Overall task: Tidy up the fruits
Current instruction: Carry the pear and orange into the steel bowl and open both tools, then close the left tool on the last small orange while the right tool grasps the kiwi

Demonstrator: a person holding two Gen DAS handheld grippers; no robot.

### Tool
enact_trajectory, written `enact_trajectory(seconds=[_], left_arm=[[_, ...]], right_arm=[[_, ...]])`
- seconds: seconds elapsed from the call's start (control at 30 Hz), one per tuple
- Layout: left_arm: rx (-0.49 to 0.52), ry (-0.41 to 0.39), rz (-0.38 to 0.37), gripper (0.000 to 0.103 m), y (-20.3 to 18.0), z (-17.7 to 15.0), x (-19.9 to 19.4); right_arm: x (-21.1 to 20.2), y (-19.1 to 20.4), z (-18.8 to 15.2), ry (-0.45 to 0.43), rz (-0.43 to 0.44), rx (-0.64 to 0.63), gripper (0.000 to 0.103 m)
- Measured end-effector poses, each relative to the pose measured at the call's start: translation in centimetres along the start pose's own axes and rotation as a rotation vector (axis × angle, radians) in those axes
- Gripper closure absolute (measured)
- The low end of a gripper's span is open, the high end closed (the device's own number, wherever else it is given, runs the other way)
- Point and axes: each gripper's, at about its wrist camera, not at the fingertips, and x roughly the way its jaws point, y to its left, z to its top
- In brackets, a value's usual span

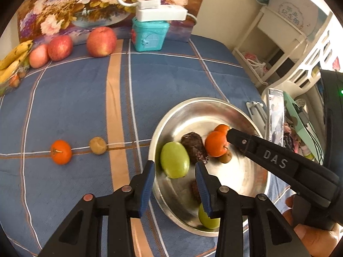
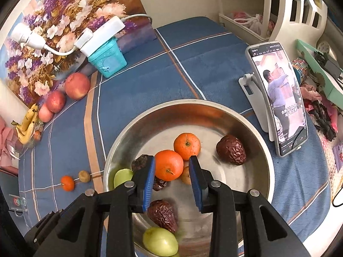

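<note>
A steel bowl (image 1: 171,115) (image 2: 193,102) on the blue checked cloth holds two tangerines, green jujubes, wrinkled dark dates and a small brown fruit. My left gripper (image 1: 174,169) stands open over the bowl's near side. A green jujube (image 1: 174,159) lies just ahead of its blue pads, untouched. My right gripper (image 2: 172,165) is open with its pads on either side of a tangerine (image 2: 168,165) that rests in the bowl. Out on the cloth to the left lie another tangerine (image 1: 61,152) and a small brown fruit (image 1: 98,145).
Three apples (image 1: 101,41) and bananas (image 1: 12,57) line the back left by a flower picture. A teal box (image 1: 149,34) carries a white power strip. A phone on a stand (image 2: 278,98) sits right of the bowl, with clutter and a white shelf beyond it.
</note>
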Motion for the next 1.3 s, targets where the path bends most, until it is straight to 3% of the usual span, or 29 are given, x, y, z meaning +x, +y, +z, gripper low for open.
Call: enact_trajectory(seconds=[0.2,0.27,0.4,0.47,0.57,0.67,0.73,0.83,1.3], left_arm=[[-0.066,-0.009,0.057,0.046,2.0,0.3,-0.4],[-0.094,-0.015,0.088,0.039,3.1,0.5,-0.7],[-0.160,-0.023,0.181,0.022,5.4,0.6,-1.0],[-0.175,-0.028,0.216,0.015,6.1,0.6,-1.2],[-0.192,-0.036,0.251,0.004,7.1,0.7,-1.3],[-0.197,-0.044,0.270,0.002,7.6,0.7,-1.4],[-0.190,-0.060,0.301,0.000,7.6,0.7,-1.6],[-0.172,-0.086,0.333,0.000,7.8,0.9,-2.0],[-0.176,-0.124,0.319,0.000,8.2,1.0,-2.8]], right_arm=[[0.0,0.2,-0.1,0.004,-0.010,-0.010,0.065],[0.1,0.4,0.0,0.011,-0.015,-0.019,0.052],[0.4,0.9,-0.1,0.019,-0.029,-0.052,0.039],[0.5,1.1,-0.2,0.016,-0.031,-0.062,0.026],[0.6,1.4,-0.3,0.016,-0.035,-0.078,0.022],[0.8,1.8,-0.5,0.018,-0.051,-0.098,0.007],[0.9,2.0,-0.7,0.008,-0.074,-0.114,0.005],[0.8,2.3,-0.7,-0.008,-0.072,-0.125,0.005],[1.0,2.2,-0.7,-0.009,-0.065,-0.097,0.005]])
